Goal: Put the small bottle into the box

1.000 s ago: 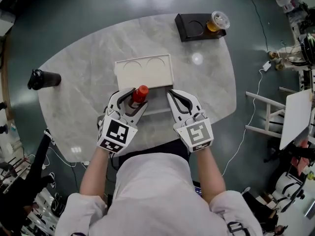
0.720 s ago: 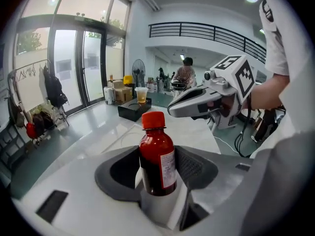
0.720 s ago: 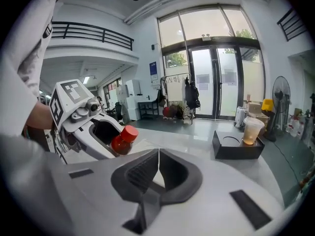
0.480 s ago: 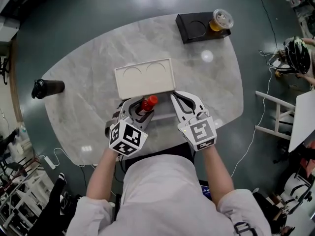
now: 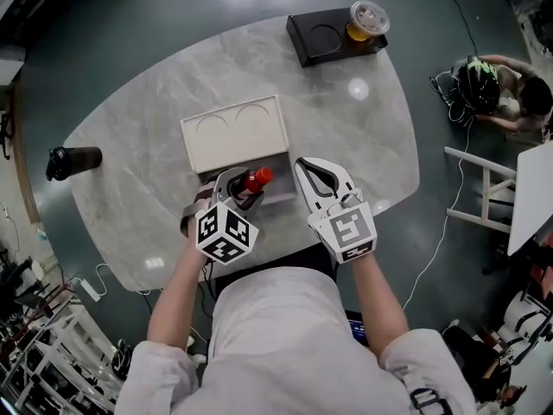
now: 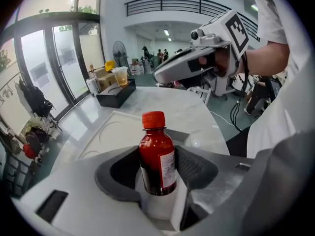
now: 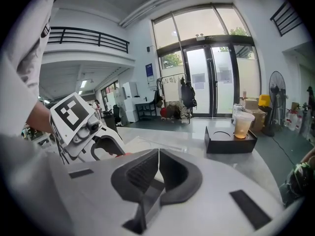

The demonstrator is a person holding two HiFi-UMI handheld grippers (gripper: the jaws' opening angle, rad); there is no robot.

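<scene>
The small bottle [image 6: 157, 159] is dark red with a red cap [image 5: 257, 178] and a white label. My left gripper [image 5: 240, 188] is shut on its lower body. In the head view the bottle leans over the near edge of the white box [image 5: 233, 132], whose flat panel bears two round imprints. The same box [image 6: 118, 132] lies just beyond the bottle in the left gripper view. My right gripper [image 5: 313, 173] hovers to the right of the bottle, off the box's near right corner. Its jaws [image 7: 158, 168] are pressed together with nothing between them.
A black tray [image 5: 333, 35] with a cup of amber drink [image 5: 367, 20] stands at the table's far edge. A black flask [image 5: 73, 158] lies past the left rim. On the floor to the right, a person [image 5: 497, 89] crouches beside a white frame [image 5: 484, 197].
The left gripper has kept its hold and tipped the bottle's cap toward the right, still at the box's near edge. The right gripper stays shut beside it. The head view has shifted.
</scene>
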